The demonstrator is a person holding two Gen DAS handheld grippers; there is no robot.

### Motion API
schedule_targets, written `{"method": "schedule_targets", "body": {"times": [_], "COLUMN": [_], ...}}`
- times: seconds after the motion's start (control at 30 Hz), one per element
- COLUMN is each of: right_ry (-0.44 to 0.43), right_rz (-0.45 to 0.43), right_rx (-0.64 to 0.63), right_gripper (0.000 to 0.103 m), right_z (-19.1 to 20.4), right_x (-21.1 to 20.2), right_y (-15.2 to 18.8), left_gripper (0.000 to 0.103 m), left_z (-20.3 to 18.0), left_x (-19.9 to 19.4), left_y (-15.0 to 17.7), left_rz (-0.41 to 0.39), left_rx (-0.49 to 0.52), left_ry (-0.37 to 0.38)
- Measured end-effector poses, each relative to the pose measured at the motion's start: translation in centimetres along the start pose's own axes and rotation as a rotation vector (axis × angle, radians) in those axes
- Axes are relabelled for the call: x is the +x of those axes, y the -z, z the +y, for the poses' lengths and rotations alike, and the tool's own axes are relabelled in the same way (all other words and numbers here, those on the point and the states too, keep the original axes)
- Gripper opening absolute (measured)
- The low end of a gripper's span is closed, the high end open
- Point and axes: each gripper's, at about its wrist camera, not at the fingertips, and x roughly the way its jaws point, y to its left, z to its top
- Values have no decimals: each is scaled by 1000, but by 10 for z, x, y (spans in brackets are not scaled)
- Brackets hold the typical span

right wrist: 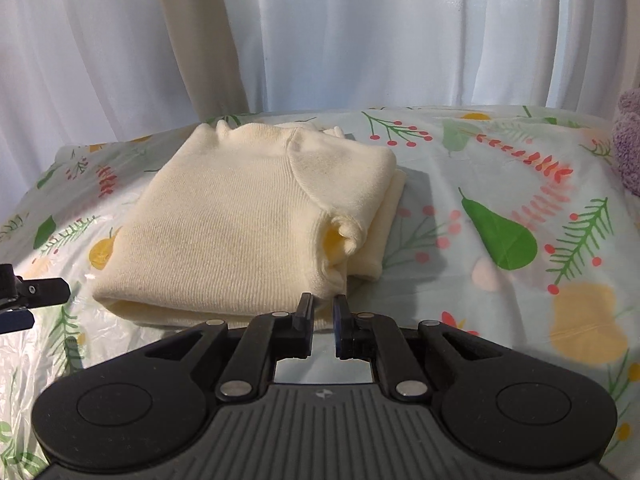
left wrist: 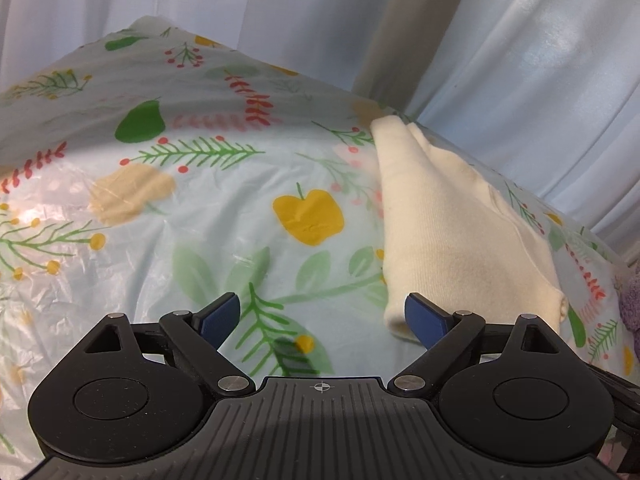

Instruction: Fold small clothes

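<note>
A cream knit sweater (right wrist: pixel 248 216) lies folded into a thick rectangle on the floral tablecloth (right wrist: pixel 500 184). In the left wrist view the sweater (left wrist: pixel 452 232) runs along the right side. My left gripper (left wrist: pixel 322 314) is wide open and empty, its right fingertip (left wrist: pixel 420 316) beside the sweater's near corner. My right gripper (right wrist: pixel 323 312) sits just in front of the sweater's near edge with its jaws nearly closed and a narrow gap between them; nothing is held. The left gripper's finger (right wrist: pixel 24 300) shows at the left edge of the right wrist view.
White curtains (right wrist: pixel 360 32) hang behind the table. A purple fluffy item (right wrist: pixel 630 140) lies at the table's right edge and also shows in the left wrist view (left wrist: pixel 632 304). The plastic cloth is wrinkled at the near left (left wrist: pixel 48 272).
</note>
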Motion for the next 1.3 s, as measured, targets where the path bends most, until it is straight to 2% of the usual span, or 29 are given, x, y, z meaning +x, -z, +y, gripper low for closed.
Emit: {"method": "schedule_targets", "body": {"times": [0.07, 0.1, 0.17, 0.3, 0.47, 0.7, 0.8, 0.9, 0.97, 1.3], "right_ry": [50, 48, 25, 7, -67, -116, -102, -49, -36, -59], "right_rz": [7, -7, -44, -70, -103, -75, -62, -134, -147, -145], "right_rx": [12, 14, 0, -75, -146, -191, -250, -405, -453, -454], "right_gripper": [8, 8, 12, 12, 19, 19, 20, 21, 21, 25], "right_z": [-2, -2, 0, 23, 47, 64, 69, 75, 79, 74], "right_x": [-6, -9, -13, 0, 13, 45, 65, 73, 73, 73], "right_y": [-6, -9, -15, -27, -42, -63, -63, -52, -49, -52], "left_gripper": [95, 95, 96, 96, 96, 97, 97, 97, 97, 98], "left_z": [-2, -2, -3, -1, -7, -25, -30, -30, -30, -29], "left_x": [-3, -3, 0, 6, 1, -9, -9, -7, -3, 12], "left_y": [0, 1, 5, 15, 22, 25, 27, 27, 24, 0], "left_rz": [-4, -4, 2, 28, 21, -13, -23, -21, -16, -18], "left_rx": [15, 21, 24, -22, -37, -20, -9, -4, -3, 5], "left_ry": [12, 15, 17, -5, -44, -84, -100, -108, -100, -57]}}
